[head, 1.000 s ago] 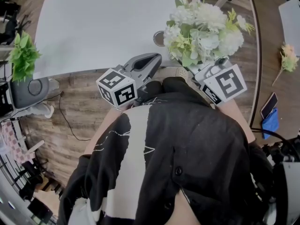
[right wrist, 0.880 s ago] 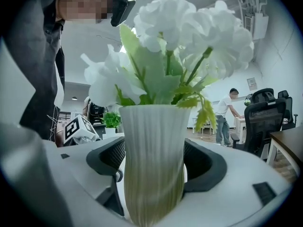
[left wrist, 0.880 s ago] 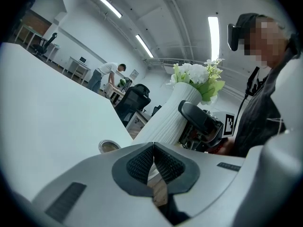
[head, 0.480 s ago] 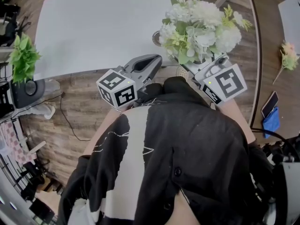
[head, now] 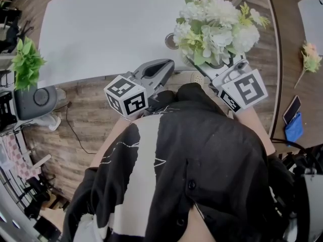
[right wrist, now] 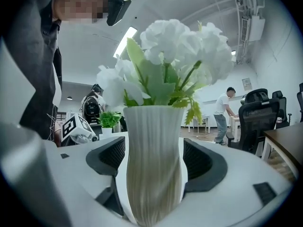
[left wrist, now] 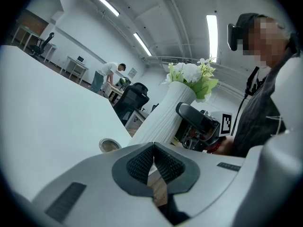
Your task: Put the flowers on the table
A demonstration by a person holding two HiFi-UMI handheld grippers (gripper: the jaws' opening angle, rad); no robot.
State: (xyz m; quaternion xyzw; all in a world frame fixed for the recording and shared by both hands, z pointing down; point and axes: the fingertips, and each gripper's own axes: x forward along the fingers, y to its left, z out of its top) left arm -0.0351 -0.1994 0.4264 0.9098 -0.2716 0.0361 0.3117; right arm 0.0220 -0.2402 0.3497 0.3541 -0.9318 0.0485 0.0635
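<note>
One ribbed white vase (right wrist: pixel 154 160) carries the flowers (right wrist: pixel 175 46), round white blooms mixed with pale green leaves and a few yellowish sprigs. My right tongs (right wrist: pixel 154 159) are clamped on the vase's narrow waist, with a dark ridged pad close against each side.

In the head view the bouquet sits over the near right corner of the white desk (head: pixel 101 29). The blooms cover the vase entirely there, and in the right gripper view its foot is cut off behind the tongs' own body. I cannot tell whether it rests on the desk or hangs above it.

My left tongs (left wrist: pixel 154 150) are pressed together tip to tip with nothing between them. They sit just left of the vase, at the desk's near edge, over the wooden floor (head: pixel 91 115).

A small round metal-rimmed thing (head: pixel 171 41) lies on the desk just beside the bouquet, but I cannot make out what it is. Well off to the left is a leafy green plant (head: pixel 25 62).
</note>
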